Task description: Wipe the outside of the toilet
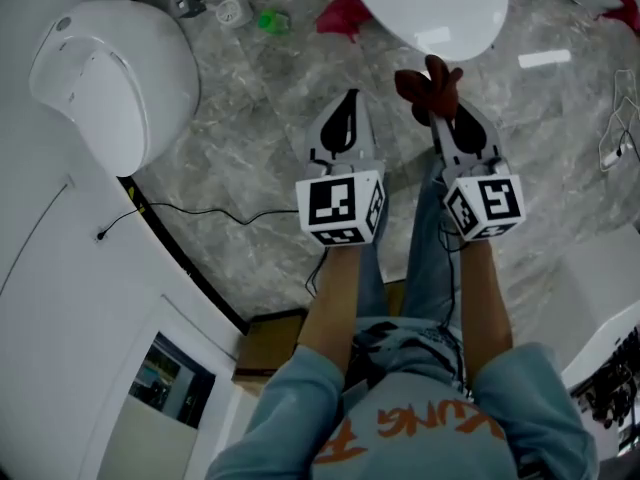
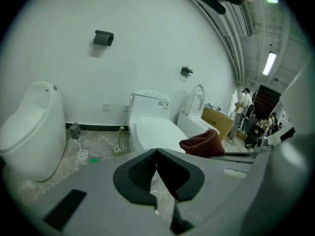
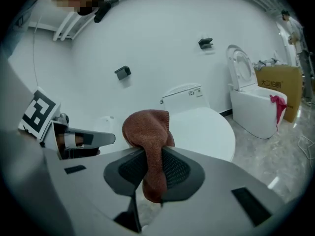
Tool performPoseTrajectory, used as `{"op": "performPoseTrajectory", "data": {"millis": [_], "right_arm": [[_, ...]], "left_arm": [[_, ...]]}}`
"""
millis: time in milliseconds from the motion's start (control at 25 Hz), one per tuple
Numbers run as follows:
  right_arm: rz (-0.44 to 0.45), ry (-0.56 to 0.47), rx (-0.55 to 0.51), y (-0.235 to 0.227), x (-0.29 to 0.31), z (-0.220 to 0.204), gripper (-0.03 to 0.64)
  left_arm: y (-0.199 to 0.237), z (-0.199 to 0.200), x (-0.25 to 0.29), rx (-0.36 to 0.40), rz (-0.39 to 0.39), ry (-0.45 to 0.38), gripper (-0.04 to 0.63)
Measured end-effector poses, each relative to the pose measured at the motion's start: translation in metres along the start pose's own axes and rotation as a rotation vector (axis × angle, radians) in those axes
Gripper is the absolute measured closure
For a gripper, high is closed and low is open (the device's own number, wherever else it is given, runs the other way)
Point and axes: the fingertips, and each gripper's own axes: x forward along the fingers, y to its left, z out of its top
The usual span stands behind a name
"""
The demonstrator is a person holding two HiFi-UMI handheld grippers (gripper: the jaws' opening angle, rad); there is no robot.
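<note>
- Grey marbled floor runs up to a white wall, and a rounded toilet stands at the far left with its lid down.
- A black cable trails over the floor beside it.
- The left gripper is held above the floor, its jaws pressed together with nothing between them.
- The middle toilet, lid closed, stands just ahead of both grippers.
- The right gripper is clamped on a reddish-brown cloth, which bunches above the jaws and hangs below them. The cloth is at the lid's near edge; whether it touches cannot be told.
- Farther right stands an open-lid toilet, with a cardboard box behind it.
</note>
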Motion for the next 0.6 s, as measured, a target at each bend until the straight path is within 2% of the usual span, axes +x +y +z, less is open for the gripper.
{"op": "performPoseTrajectory", "data": {"millis": [120,400,600], "right_arm": [[0.019,0.019,-0.024,0.006,0.024,-0.022,0.543],[0.026,0.050,-0.019,0.002,0.067,-0.056,0.543],[0.031,0.051,-0.018,0.004,0.107,-0.071,0.544]], "left_arm": [[0.016,-0.020,0.012,0.000,0.011,0.030,0.600],[0.028,-0.058,0.035,-0.034,-0.027,0.083,0.600],[0.041,-0.076,0.050,-0.028,-0.042,0.117,0.600]]}}
